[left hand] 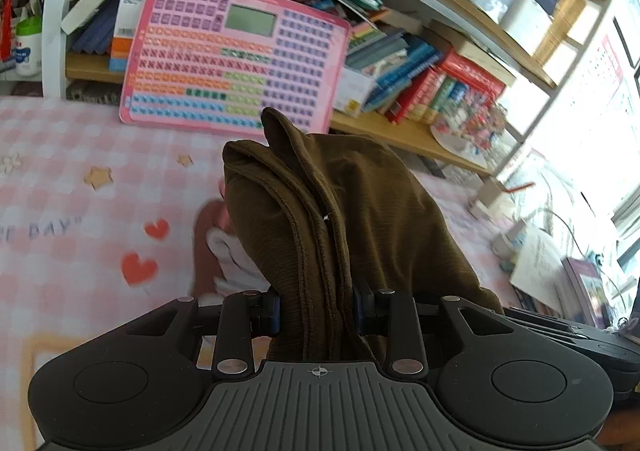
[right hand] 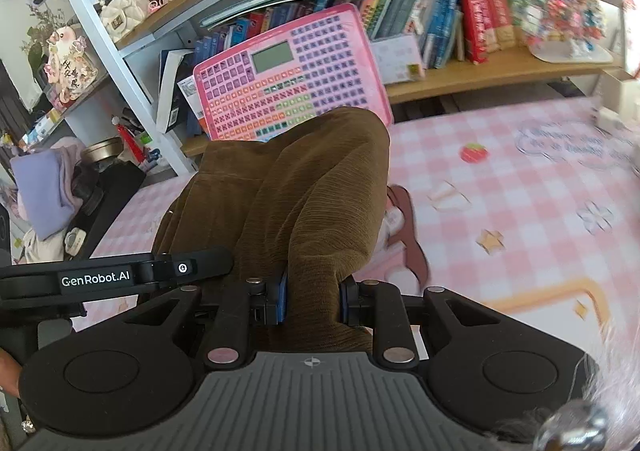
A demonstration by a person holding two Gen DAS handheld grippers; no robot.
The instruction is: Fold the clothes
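Brown garment (left hand: pixel 360 211), one, bunched, clamped within jaws of two grippers, left (left hand: pixel 316 311) and right (right hand: pixel 312 301).

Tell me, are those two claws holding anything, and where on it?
Both hold the brown garment. The left gripper pinches a bunched, seamed edge; the right gripper pinches a gathered fold. Which part of the garment cannot be told.

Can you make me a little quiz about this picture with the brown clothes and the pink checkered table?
1. True or false: both grippers clamp the brown garment.
2. What leans against the bookshelf? A) pink chart B) mirror C) guitar
3. What colour are the hearts on the table cover?

Key:
1. True: the left gripper and right gripper each have cloth between the jaws.
2. A, the pink chart.
3. Red hearts.
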